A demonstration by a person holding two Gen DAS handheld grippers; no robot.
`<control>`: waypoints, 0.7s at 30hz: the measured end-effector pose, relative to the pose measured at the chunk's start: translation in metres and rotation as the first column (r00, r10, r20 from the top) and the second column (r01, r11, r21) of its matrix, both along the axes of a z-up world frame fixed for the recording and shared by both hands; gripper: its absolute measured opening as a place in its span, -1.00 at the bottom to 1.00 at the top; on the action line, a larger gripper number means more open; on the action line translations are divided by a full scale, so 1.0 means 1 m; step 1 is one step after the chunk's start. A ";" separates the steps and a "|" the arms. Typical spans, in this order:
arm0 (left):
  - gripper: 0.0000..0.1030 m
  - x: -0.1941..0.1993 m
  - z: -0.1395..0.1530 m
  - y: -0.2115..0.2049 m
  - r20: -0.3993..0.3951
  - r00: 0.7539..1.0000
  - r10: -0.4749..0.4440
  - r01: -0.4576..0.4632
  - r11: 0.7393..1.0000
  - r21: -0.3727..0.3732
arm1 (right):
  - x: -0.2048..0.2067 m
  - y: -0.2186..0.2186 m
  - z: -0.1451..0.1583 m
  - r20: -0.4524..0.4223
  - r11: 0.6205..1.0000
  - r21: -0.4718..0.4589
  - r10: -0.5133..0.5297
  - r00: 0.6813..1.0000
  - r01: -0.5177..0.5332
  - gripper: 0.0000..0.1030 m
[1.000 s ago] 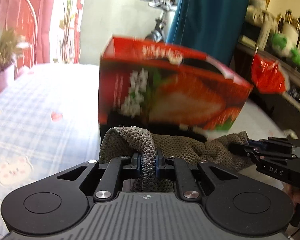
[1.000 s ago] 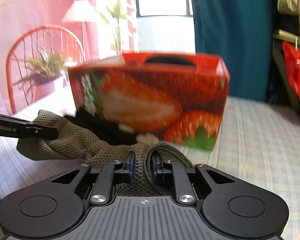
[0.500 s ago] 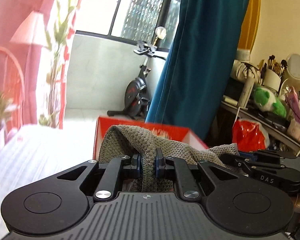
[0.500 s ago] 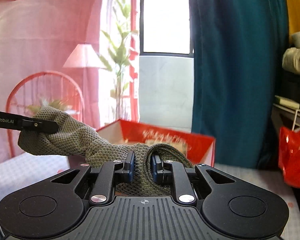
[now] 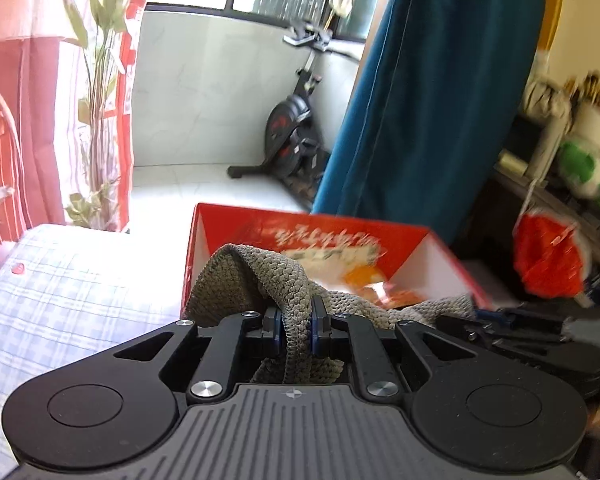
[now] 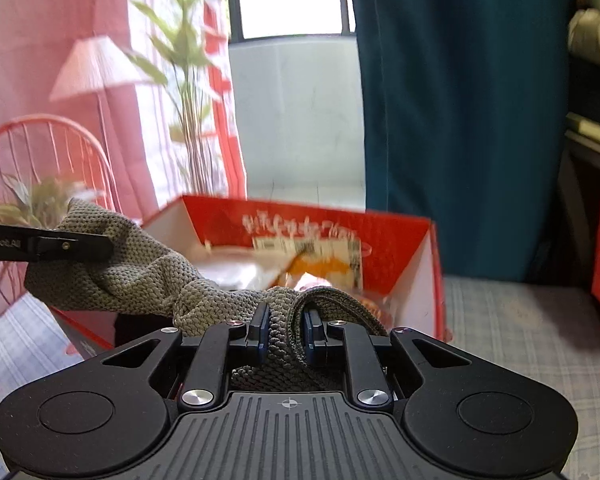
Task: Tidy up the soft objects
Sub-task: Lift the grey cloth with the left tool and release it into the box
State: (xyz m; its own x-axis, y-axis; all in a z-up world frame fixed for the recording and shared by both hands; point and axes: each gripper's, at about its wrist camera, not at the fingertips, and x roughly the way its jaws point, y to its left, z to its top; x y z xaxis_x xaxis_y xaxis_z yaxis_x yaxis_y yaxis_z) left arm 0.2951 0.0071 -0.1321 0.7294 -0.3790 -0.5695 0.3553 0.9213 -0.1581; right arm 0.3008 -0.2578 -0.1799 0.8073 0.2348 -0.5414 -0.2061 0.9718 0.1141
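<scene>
Gripping a bunched, olive-green knitted cloth [image 5: 236, 280] between both my pairs of jaws, I am holding it stretched in the air just in front of an open red box [image 5: 436, 256]. My left gripper [image 5: 295, 326] is clamping one fold of the knit tightly between its blue pads, and my right gripper [image 6: 285, 330] is pinching another thick fold the same way, so both are closed on the fabric. In the right wrist view the cloth [image 6: 140, 276] is running leftward from my right jaws up to the dark finger of my left gripper [image 6: 72, 246], which is biting its far corner. In the left wrist view my right gripper [image 5: 512, 324] is showing blurred at the right edge, where the cloth's other end is reaching it.

The red box [image 6: 404, 248] is standing on a worktop [image 6: 520, 328] covered in pale blue checked cloth, with its top open toward me. Its far inner wall is carrying white lettering, and its side walls are white inside. Something orange and something pale, possibly plastic-wrapped, are lying inside the box, though motion blur is keeping me from telling what they are. The knitted cloth is hanging before the near rim rather than lying inside.

A teal curtain [image 6: 460, 120] is hanging behind the box, and a red bag [image 5: 548, 256] is sitting off to the right.
</scene>
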 end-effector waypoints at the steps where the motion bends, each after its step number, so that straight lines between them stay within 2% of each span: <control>1: -0.73 0.004 -0.003 0.001 -0.005 1.000 -0.004 0.004 1.000 0.017 | 0.004 0.001 -0.003 -0.012 1.000 -0.004 -0.003 1.000 0.003 -0.70; 12: -0.73 0.030 -0.029 -0.010 -0.100 0.995 -0.021 0.029 0.997 0.076 | 0.041 0.006 -0.020 -0.156 1.000 -0.012 -0.007 0.988 0.005 -0.67; 18: -0.70 0.033 -0.030 -0.008 -0.102 0.994 -0.029 0.037 0.996 0.085 | 0.037 0.006 -0.025 -0.192 1.000 -0.022 -0.004 0.981 0.000 -0.67; 21: -0.45 0.029 -0.025 -0.006 -0.091 0.995 -0.035 0.042 0.996 0.081 | 0.036 0.004 -0.023 -0.215 1.000 -0.025 0.002 0.977 -0.008 -0.67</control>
State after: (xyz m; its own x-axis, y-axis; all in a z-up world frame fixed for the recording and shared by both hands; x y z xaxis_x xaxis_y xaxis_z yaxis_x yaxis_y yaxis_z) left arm 0.3246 0.0008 -0.1570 0.6599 -0.3548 -0.6623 0.3785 0.9184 -0.1149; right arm 0.3372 -0.2535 -0.2031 0.6705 0.2225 -0.7078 -0.1846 0.9740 0.1314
